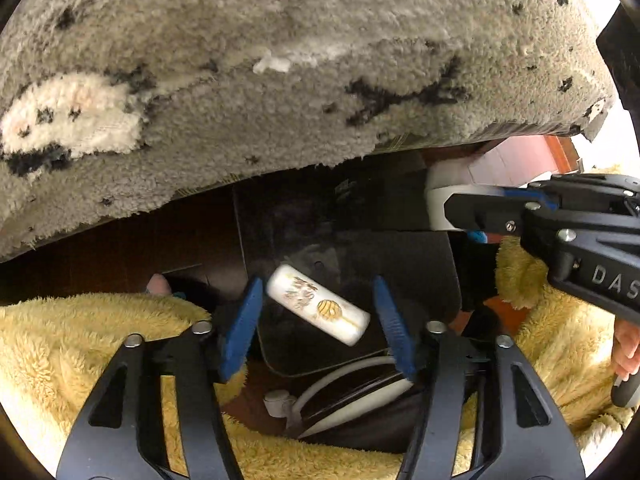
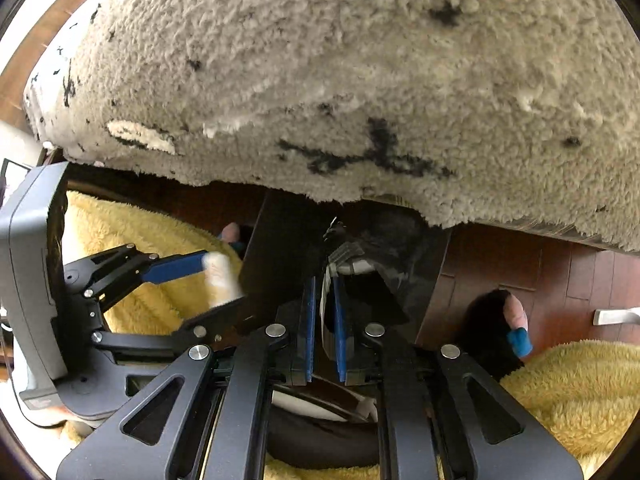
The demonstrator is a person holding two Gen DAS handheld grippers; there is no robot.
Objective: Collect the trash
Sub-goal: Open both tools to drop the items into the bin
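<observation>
A white tube-shaped packet [image 1: 318, 306] with a yellow honey-dipper print lies tilted between the blue pads of my left gripper [image 1: 318, 286]. Its upper end touches the left pad and a gap shows at the right pad, so the jaws stand open around it. Below it gapes the mouth of a black trash bag [image 1: 352, 248]. My right gripper [image 2: 324, 280] is shut on the bag's rim, with a pale strip pinched between its pads. From the right wrist view, the left gripper [image 2: 224, 280] and the packet [image 2: 222, 276] show at the left, beside the bag [image 2: 280, 240].
A shaggy grey rug [image 1: 280, 80] with black marks fills the upper half of both views. Yellow fluffy clothing [image 1: 80, 340] of the person flanks the bag. Bare toes [image 2: 516, 312] rest on the wooden floor [image 2: 560, 272]. A white cable [image 1: 320, 392] lies below the grippers.
</observation>
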